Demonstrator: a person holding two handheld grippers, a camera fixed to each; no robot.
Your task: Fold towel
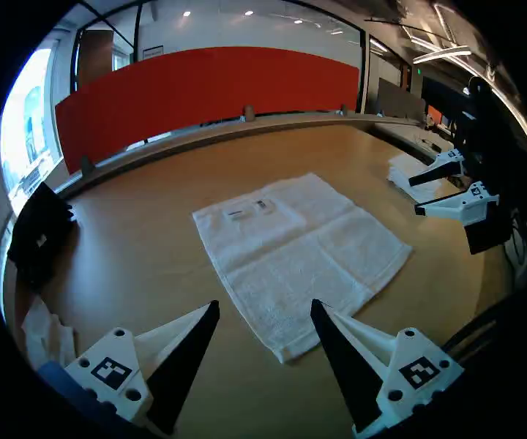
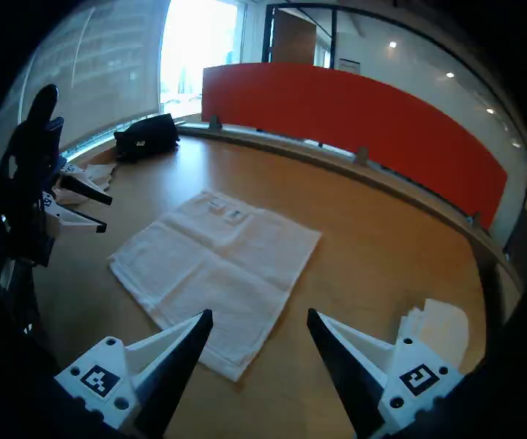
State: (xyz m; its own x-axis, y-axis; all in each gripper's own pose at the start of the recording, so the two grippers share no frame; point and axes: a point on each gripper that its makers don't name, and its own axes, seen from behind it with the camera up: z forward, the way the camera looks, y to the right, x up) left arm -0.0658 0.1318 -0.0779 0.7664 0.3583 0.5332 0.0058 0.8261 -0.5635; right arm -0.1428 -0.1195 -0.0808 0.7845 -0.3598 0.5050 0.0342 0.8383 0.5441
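Towel (image 1: 300, 249) flat mid tabletop (image 1: 139, 249), one corner just ahead of left gripper (image 1: 263, 344), another before right gripper (image 2: 260, 351); both spread, empty.

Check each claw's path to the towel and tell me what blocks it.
Nothing visible blocks either. The left claw and right claw hang open near the towel, which lies flat on the table. The black bag and the stack of folded cloths sit off to the sides.

One white towel (image 1: 300, 249) lying flat, one folded towel stack (image 1: 410, 174), one black bag (image 1: 40, 230), two grippers: left gripper (image 1: 264, 303), right gripper (image 2: 258, 313).
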